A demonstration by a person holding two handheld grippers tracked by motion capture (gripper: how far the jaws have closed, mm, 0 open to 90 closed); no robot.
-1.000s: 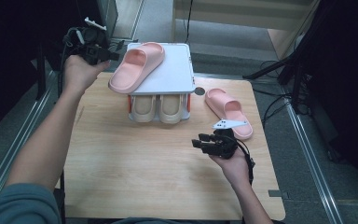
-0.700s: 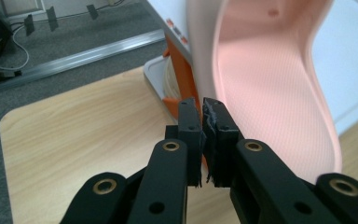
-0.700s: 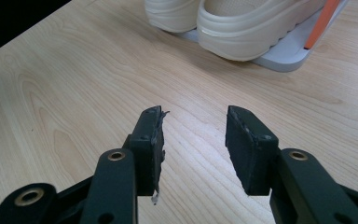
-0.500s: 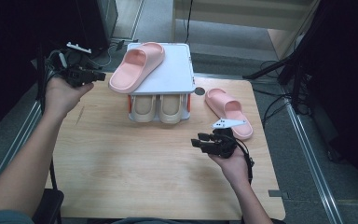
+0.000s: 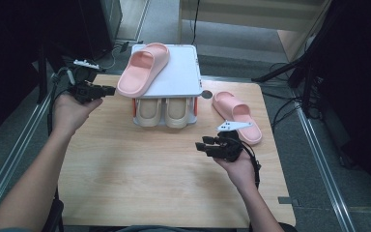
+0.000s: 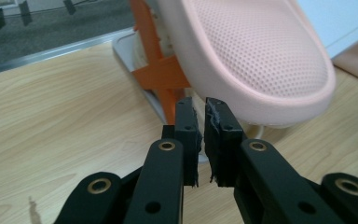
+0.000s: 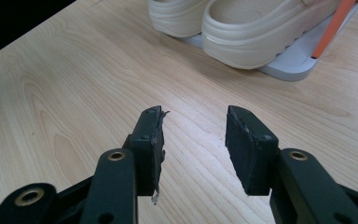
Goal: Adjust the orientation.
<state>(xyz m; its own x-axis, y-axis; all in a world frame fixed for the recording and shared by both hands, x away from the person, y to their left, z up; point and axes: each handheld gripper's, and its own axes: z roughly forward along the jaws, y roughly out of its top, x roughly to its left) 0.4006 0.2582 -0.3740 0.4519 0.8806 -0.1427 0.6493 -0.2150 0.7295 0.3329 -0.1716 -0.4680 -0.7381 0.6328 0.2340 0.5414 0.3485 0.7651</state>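
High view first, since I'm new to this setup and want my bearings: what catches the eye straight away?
A pink slipper lies askew on top of a small white shoe rack at the table's far middle, its heel overhanging the rack's left edge. Two cream shoes sit side by side on the shelf below, and a second pink slipper lies on the wooden table to the rack's right.

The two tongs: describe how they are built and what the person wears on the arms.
Both tongs, the left tongs and the right tongs, are black, with two flat jaws each, frayed dark pads on the inner faces and brass-coloured rivets at the joints. A pale three-cornered plate sits on top of the right one, and a black cable trails from it. The forearms are bare; a teal sleeve shows at the left arm's bottom edge.
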